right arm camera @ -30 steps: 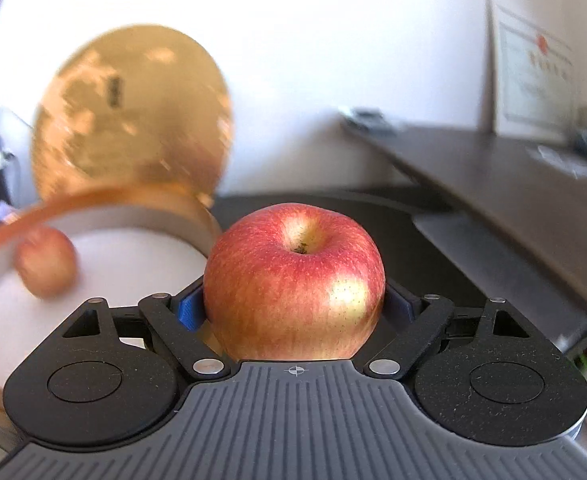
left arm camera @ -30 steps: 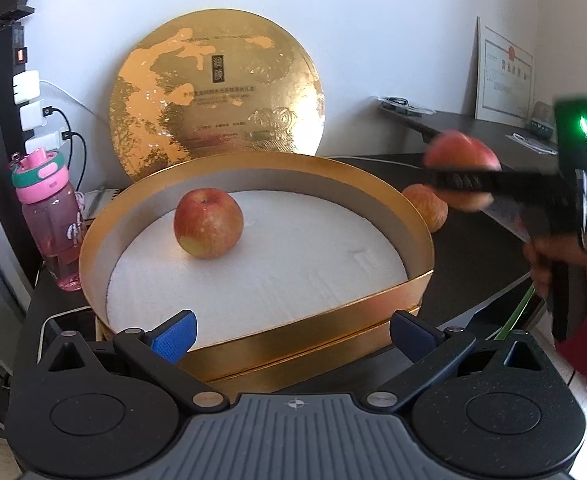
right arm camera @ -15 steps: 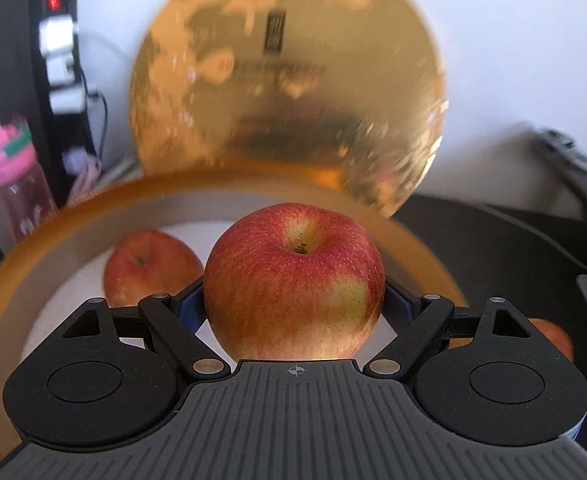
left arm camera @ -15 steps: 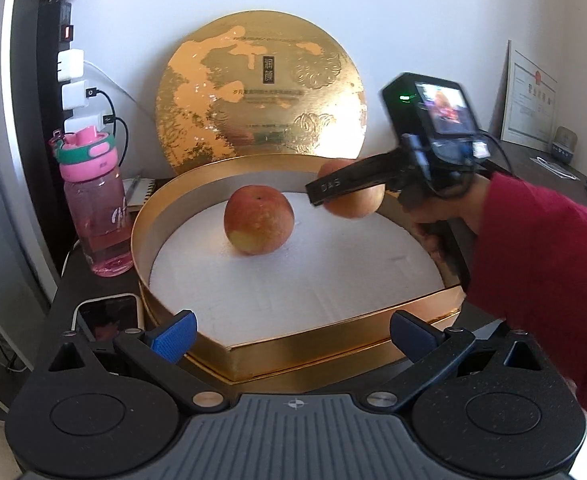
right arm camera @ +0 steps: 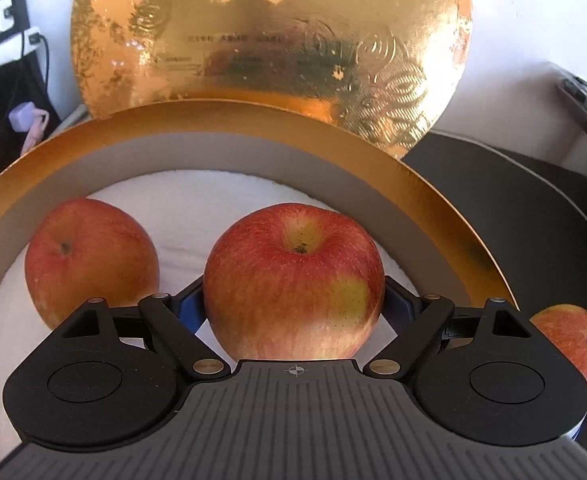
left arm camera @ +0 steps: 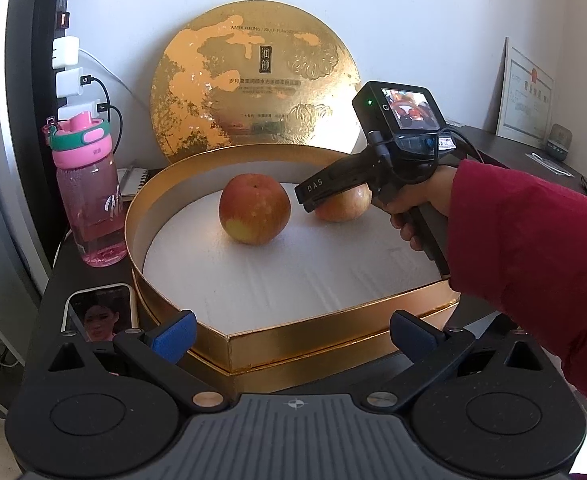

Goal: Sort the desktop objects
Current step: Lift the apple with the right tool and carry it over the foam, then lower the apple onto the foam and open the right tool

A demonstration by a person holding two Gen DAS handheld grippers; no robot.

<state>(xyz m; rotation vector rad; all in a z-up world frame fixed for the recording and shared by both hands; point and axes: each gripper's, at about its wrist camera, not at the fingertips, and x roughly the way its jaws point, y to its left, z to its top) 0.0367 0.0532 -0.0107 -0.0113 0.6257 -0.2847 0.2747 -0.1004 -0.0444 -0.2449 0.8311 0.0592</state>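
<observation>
Lowered since half a second ago, the right gripper (right arm camera: 293, 300) now holds its apple (right arm camera: 293, 280) down at the white foam liner of the gold box (left arm camera: 305, 342), no longer above it. Its blue-padded fingers (right arm camera: 191, 304) press the fruit's two flanks, stem dimple facing up. That apple is red with fine streaks and a yellow-green patch on one side. A second apple (left arm camera: 254, 209), redder with a yellow base, sits on the liner just to its left, apart from it. A third apple (right arm camera: 573, 340) lies outside the box on the dark desk (right arm camera: 533, 208). The left gripper (left arm camera: 293, 330) hovers at the box's near corner, fingers spread wide, holding nothing. Behind stands the gold lid (left arm camera: 253, 80), beside a pink bottle (left arm camera: 87, 188).
</observation>
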